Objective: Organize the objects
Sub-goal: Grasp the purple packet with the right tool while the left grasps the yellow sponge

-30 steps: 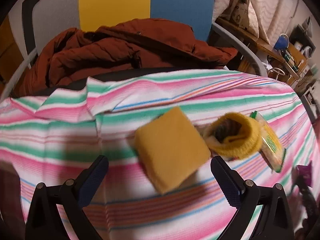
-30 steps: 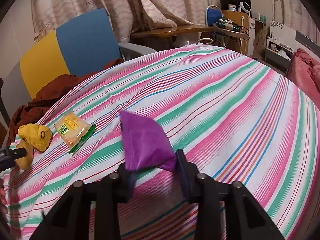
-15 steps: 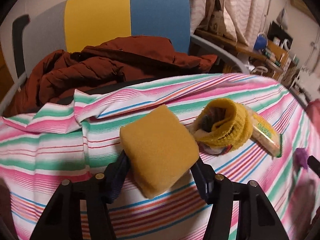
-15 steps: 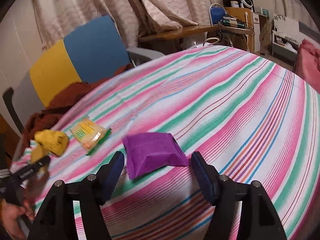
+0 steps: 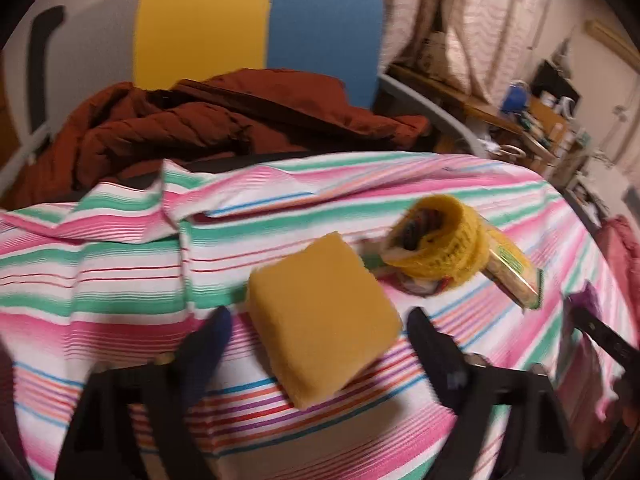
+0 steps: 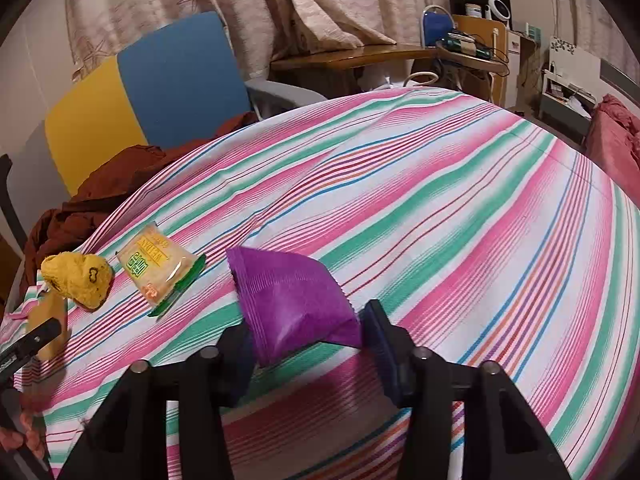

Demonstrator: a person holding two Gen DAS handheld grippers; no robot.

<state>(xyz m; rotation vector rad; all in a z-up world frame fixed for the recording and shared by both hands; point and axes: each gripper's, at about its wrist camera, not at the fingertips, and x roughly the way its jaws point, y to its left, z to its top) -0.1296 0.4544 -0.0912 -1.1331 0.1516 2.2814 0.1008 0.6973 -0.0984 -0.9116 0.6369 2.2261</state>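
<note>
A yellow sponge block [image 5: 322, 316] lies on the striped tablecloth [image 5: 100, 280] between the fingers of my left gripper [image 5: 316, 340]; the jaws are open and stand apart from its sides. Behind it to the right lie a rolled yellow knit piece [image 5: 444, 246] and a snack packet [image 5: 514, 276]. In the right wrist view my right gripper [image 6: 306, 344] is closed around a purple packet [image 6: 292, 300], tilted up off the cloth. The knit piece [image 6: 78, 278], snack packet [image 6: 160, 266] and sponge [image 6: 50, 326] lie to the left there.
A blue and yellow chair [image 5: 260, 36] holding a rust-brown jacket [image 5: 200, 128] stands behind the table's far edge. A wooden desk with clutter [image 6: 400, 56] and curtains are at the back. A red bed [image 6: 616, 136] is at the right.
My left gripper closed in around the sponge, then its jaws opened wider. My right gripper opened over the purple packet, then closed on it again and tilted it up.
</note>
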